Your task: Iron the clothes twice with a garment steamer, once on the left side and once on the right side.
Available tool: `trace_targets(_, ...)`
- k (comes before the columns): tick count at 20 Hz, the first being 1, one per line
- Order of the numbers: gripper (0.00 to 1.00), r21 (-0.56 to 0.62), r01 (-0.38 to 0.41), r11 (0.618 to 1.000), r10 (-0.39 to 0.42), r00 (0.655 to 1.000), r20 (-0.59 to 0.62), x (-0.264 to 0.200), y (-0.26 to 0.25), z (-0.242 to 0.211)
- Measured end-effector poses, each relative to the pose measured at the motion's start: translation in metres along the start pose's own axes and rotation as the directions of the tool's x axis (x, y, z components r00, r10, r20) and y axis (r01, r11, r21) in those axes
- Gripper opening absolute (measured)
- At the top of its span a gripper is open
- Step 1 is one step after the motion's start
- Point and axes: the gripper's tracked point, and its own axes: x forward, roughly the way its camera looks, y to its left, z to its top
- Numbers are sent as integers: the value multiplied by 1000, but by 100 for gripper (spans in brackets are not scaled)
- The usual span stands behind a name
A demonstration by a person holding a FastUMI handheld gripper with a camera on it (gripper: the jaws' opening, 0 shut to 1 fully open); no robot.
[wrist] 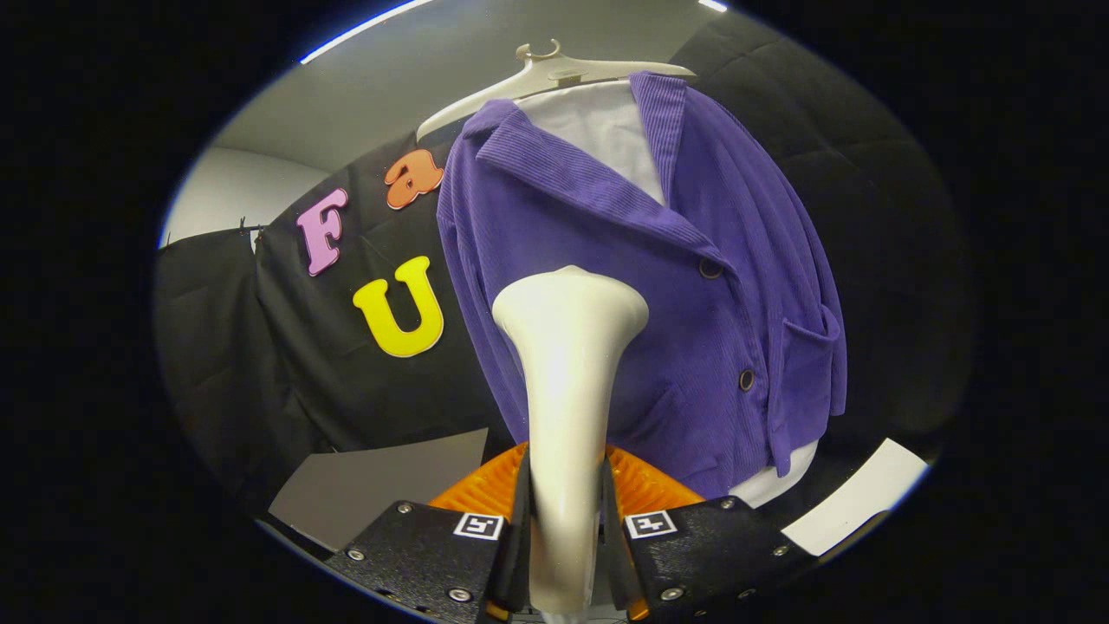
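Note:
A purple corduroy jacket (658, 295) over a white shirt (598, 130) hangs on a pale hanger (554, 71) against the booth wall. My gripper (565, 511) is shut on the neck of a cream garment steamer (567, 373), both fingers pressing on its sides. The steamer's flared head (570, 299) points up and away from me, in front of the jacket's left front panel, below the lapel. I cannot tell whether the head touches the cloth. The jacket's two buttons (710, 269) and its patch pocket (810, 355) lie to the right of the head.
An orange ribbed part (645, 485) sits just beyond the fingers, behind the steamer's neck. A grey flat panel (381, 485) lies low on the left, a white strip (858, 498) low on the right. Black cloth hangs behind and on both sides of the jacket.

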Motion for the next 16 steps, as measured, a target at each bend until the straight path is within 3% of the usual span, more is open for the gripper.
trace_targets(16, 37, 26, 91, 996, -85, 981, -175, 8, -54, -106)
